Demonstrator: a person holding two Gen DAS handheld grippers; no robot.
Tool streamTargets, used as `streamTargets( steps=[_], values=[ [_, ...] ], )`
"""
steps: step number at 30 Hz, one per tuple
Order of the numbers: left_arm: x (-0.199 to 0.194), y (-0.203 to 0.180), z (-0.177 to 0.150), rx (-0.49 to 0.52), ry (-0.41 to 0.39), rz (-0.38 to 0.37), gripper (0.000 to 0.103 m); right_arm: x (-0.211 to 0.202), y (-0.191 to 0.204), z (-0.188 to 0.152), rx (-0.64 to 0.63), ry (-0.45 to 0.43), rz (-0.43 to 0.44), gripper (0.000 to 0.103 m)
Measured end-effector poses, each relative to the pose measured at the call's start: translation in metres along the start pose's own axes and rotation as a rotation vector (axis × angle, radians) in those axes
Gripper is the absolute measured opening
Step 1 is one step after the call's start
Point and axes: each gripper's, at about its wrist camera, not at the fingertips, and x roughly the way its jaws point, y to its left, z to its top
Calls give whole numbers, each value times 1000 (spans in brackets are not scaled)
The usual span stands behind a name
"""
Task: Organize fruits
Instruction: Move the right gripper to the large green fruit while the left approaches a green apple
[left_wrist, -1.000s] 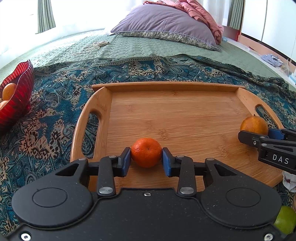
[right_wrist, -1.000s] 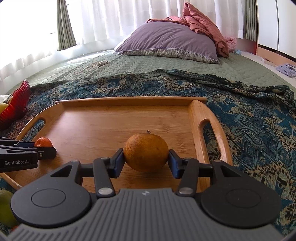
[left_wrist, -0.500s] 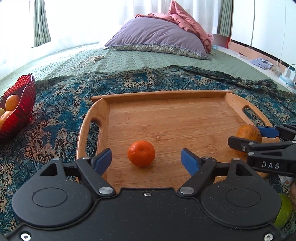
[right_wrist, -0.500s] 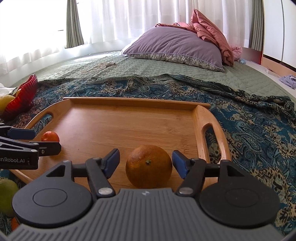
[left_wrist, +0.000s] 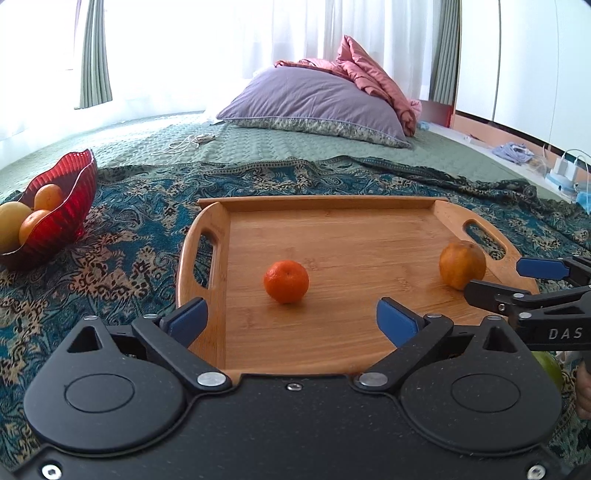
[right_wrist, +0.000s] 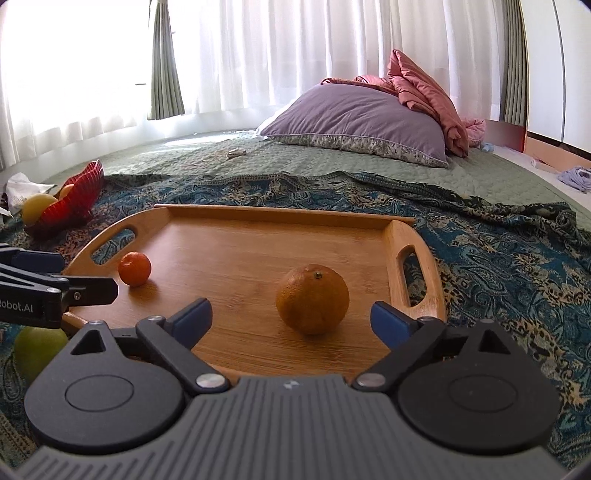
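A small bright tangerine (left_wrist: 286, 281) rests on the wooden tray (left_wrist: 332, 218) near its left side; it also shows in the right wrist view (right_wrist: 135, 268). A larger dull orange (right_wrist: 312, 298) rests on the tray (right_wrist: 258, 225) near its right handle, seen too in the left wrist view (left_wrist: 461, 264). My left gripper (left_wrist: 291, 319) is open and empty, drawn back just short of the tangerine. My right gripper (right_wrist: 291, 319) is open and empty, just short of the orange. A red glass bowl (left_wrist: 70, 192) at the left holds several fruits.
The tray lies on a patterned blue cloth (left_wrist: 129, 236) over a green bedspread. A green fruit (right_wrist: 37, 349) lies on the cloth near the tray's front edge, between the grippers. A purple pillow (left_wrist: 314, 103) and pink blanket sit at the back.
Both grippers opened and let go of their fruits on the tray, then drew back and up. The tangerine and the orange stay where they were set down.
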Motion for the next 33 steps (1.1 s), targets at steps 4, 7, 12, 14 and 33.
streamTargets(
  steps=[4,7,12,14,33],
  values=[
    [-11,0,-11,-2,-16,-4,99,-14,1,-7,4,-32,14,103],
    [-19,-1,-20,-2,-22,-7,99,-20,2,-13,-4,-43,6,103],
    [-31,-3,-34,6,-41,-5,100,-32,3,-27,20,-57,13,103],
    [-36,-4,-39,11,-48,-3,100,-36,5,-32,19,-67,8,103],
    [-54,-6,-68,25,-76,3,102,-55,16,-72,52,-93,2,103]
  ],
)
